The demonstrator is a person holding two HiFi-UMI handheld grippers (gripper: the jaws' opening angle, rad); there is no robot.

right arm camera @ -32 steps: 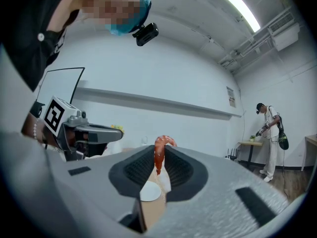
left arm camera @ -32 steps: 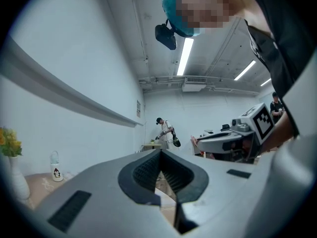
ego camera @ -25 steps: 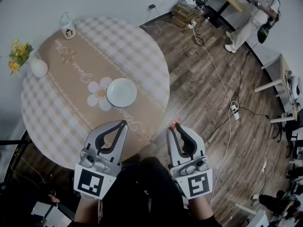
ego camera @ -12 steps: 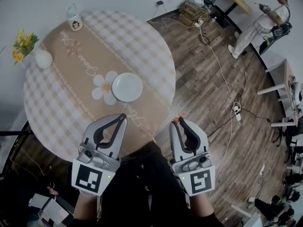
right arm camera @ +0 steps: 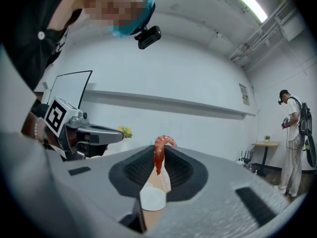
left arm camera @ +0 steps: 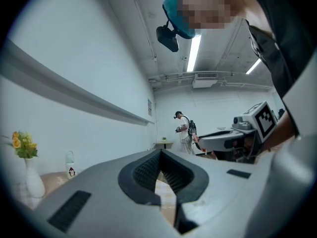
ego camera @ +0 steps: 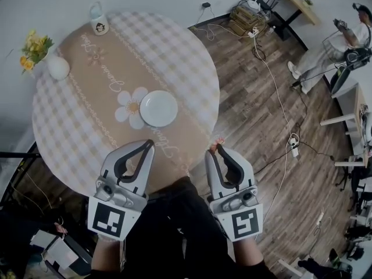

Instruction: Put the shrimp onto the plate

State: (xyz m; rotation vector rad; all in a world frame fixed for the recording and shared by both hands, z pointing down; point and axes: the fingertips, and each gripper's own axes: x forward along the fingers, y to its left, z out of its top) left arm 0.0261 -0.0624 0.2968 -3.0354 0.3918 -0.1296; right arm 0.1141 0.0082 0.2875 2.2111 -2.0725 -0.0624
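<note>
A white plate (ego camera: 158, 108) sits on the beige runner of the round checked table (ego camera: 186, 51). My right gripper (ego camera: 213, 151) hangs just off the table's near right edge, shut on a small red shrimp (ego camera: 217, 143). In the right gripper view the shrimp (right arm camera: 158, 160) stands pinched between the jaw tips of the right gripper (right arm camera: 160, 151), with the plate (right arm camera: 152, 200) showing low between the jaws. My left gripper (ego camera: 150, 146) is over the table's near edge, below the plate, shut and empty; the left gripper (left arm camera: 159, 153) has its jaw tips meeting with nothing between them.
A white vase (ego camera: 58, 68) with yellow flowers and a small mug (ego camera: 99, 25) stand at the table's far left. Cables (ego camera: 273, 92) trail over the wood floor at the right. A person (ego camera: 349, 42) stands at the far right near a desk.
The head view has shifted, so the table and plate sit a little further right in the picture. Both grippers keep their pose, and the shrimp stays pinched in the right one.
</note>
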